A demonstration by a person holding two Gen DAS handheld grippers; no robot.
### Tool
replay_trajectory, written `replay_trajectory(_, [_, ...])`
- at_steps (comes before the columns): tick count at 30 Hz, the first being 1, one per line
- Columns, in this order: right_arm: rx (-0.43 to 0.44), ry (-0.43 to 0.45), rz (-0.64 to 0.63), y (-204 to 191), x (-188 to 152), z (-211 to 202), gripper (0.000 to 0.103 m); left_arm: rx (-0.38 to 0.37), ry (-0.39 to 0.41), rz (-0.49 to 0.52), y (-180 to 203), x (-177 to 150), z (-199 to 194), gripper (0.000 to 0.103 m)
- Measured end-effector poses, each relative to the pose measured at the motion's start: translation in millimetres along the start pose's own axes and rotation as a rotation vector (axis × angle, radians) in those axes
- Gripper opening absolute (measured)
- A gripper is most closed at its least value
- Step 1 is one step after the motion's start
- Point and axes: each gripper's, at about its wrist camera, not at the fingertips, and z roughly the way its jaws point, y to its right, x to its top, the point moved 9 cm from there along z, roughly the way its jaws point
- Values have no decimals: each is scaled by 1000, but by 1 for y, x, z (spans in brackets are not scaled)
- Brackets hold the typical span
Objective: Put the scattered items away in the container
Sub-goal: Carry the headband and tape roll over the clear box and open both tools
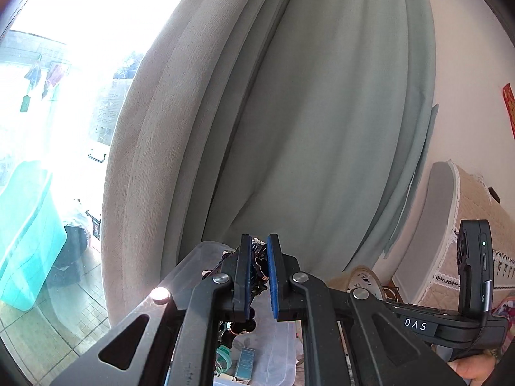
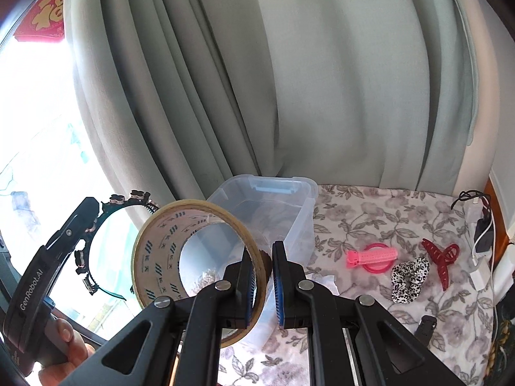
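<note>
My left gripper (image 1: pixel 259 241) is shut on a black headband (image 1: pixel 261 265) set with small flowers, held above a clear plastic container (image 1: pixel 280 341) that has a few small items in it. In the right wrist view the same headband (image 2: pixel 128 200) curves out from the left gripper (image 2: pixel 91 207) at the far left. My right gripper (image 2: pixel 263 251) is shut on the wall of a roll of brown tape (image 2: pixel 161 247), held upright just in front of the container (image 2: pixel 302 212). The tape (image 1: pixel 365 278) also shows low right in the left wrist view.
A pink hair clip (image 2: pixel 373 255), a leopard scrunchie (image 2: pixel 408 276), a red claw clip (image 2: pixel 439 257) and a black clip (image 2: pixel 425 326) lie on the floral cloth (image 2: pixel 354 218). Chargers and cables (image 2: pixel 481 238) sit at its right edge. A grey-green curtain (image 2: pixel 289 80) hangs close behind, window at left.
</note>
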Motion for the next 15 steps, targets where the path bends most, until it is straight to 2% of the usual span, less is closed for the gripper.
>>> replay_trajectory(15, [0,-68,-44,-18,-2,43,12,-11,-34,-40,-15,-5,21,9])
